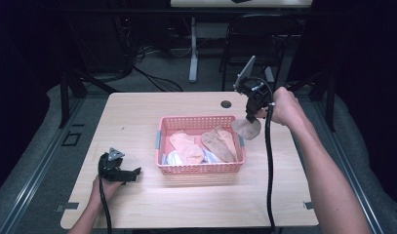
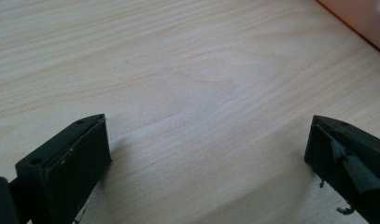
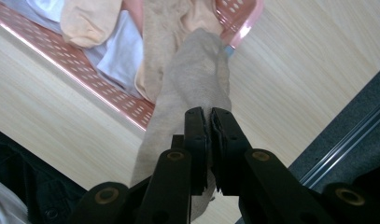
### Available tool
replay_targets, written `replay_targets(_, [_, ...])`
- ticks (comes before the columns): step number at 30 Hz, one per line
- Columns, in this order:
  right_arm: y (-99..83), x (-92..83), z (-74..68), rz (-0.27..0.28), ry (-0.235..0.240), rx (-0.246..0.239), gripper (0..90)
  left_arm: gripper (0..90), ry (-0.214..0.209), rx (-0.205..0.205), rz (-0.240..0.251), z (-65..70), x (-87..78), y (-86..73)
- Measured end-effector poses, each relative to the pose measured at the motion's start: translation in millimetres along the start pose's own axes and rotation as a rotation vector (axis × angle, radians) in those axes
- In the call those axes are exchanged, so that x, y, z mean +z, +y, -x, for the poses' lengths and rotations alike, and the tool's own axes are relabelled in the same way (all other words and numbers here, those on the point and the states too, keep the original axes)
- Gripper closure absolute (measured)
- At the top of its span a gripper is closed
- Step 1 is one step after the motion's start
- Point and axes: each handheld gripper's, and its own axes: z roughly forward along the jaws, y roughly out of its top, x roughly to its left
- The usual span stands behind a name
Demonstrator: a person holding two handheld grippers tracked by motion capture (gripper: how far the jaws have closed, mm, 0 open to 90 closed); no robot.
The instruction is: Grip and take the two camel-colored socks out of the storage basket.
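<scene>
I have a beige sock [image 3: 197, 79] pinched in my right gripper [image 1: 251, 116], the jaws clamped together on its soft knit so that it hangs limp just above the right-hand end of the pink basket [image 1: 198, 168]; in the right gripper view the fabric drapes down from the pads toward the basket's corner. I judge the step in hand to be lifting this sock out of the basket, and it looks about clear of the rim. The next move, as I see it, calls for carrying it sideways to bare tabletop [image 1: 137, 117] and lowering it before I let the jaws part, keeping the dangling toe from catching the basket's wall. My left gripper [image 1: 130, 174] rests low on the tabletop at the near left, well apart from the basket, its jaws standing wide with nothing between them but pale wood grain. The basket is a shallow rectangle of perforated plastic, rigid and latticed with small holes. Inside it lie more soft things: a tan sock [image 1: 219, 144], a peach sock [image 1: 186, 146], and something white [image 1: 172, 158] and crumpled beneath them. All are thin, floppy knits that will fold and slump rather than hold shape, so a firm pinch on one layer matters.
</scene>
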Motion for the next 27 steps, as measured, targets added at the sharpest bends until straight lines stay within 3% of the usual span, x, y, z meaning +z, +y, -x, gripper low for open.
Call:
replay_targets(22, [-57.5, 12.0, 64.3, -0.02, -0.033, 0.171, 84.9, 0.0, 0.001, 0.001, 0.001, 0.0, 0.0, 0.1])
replay_targets(27, [-72.0, 23.2, 80.8, -0.03, -0.034, 0.217, 85.0, 0.0, 0.002, 0.001, 0.001, 0.0, 0.1, 0.1])
